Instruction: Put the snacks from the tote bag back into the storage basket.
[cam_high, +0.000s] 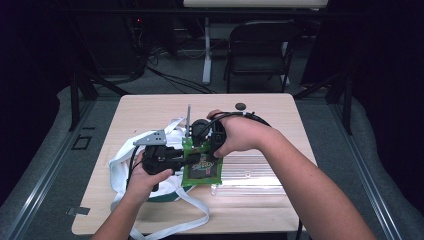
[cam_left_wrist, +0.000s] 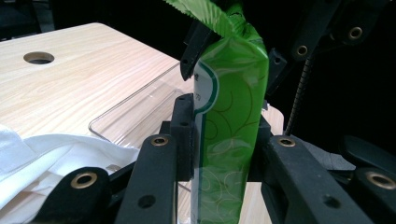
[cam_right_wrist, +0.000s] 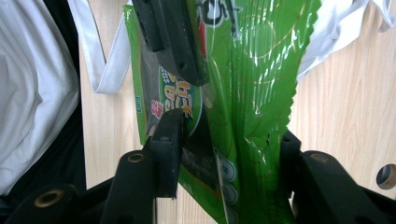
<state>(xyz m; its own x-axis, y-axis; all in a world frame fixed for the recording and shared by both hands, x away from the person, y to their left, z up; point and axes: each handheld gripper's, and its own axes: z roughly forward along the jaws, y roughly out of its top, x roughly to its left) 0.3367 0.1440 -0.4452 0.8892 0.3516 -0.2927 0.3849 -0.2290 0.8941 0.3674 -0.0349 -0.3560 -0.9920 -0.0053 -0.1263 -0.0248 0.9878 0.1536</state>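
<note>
A green snack packet (cam_high: 202, 167) stands upright between both grippers, over the near middle of the table. My left gripper (cam_high: 182, 162) comes in from the left and is shut on the packet's lower body; in the left gripper view its pads (cam_left_wrist: 184, 135) press both faces of the packet (cam_left_wrist: 233, 116). My right gripper (cam_high: 199, 146) reaches down from above. In the right gripper view the packet's crimped top (cam_right_wrist: 247, 70) sits between its fingers (cam_right_wrist: 168, 140), which touch both sides. One finger of the left gripper (cam_right_wrist: 173, 37) shows clamped farther down the packet.
A white cloth bag (cam_high: 120, 170) with long straps lies under and left of the packet. A clear ribbed plastic tray (cam_high: 250, 175) sits on the wooden table (cam_high: 150, 110) to the right. A cable hole (cam_high: 240, 106) marks the far edge. A folding chair (cam_high: 260, 45) stands beyond.
</note>
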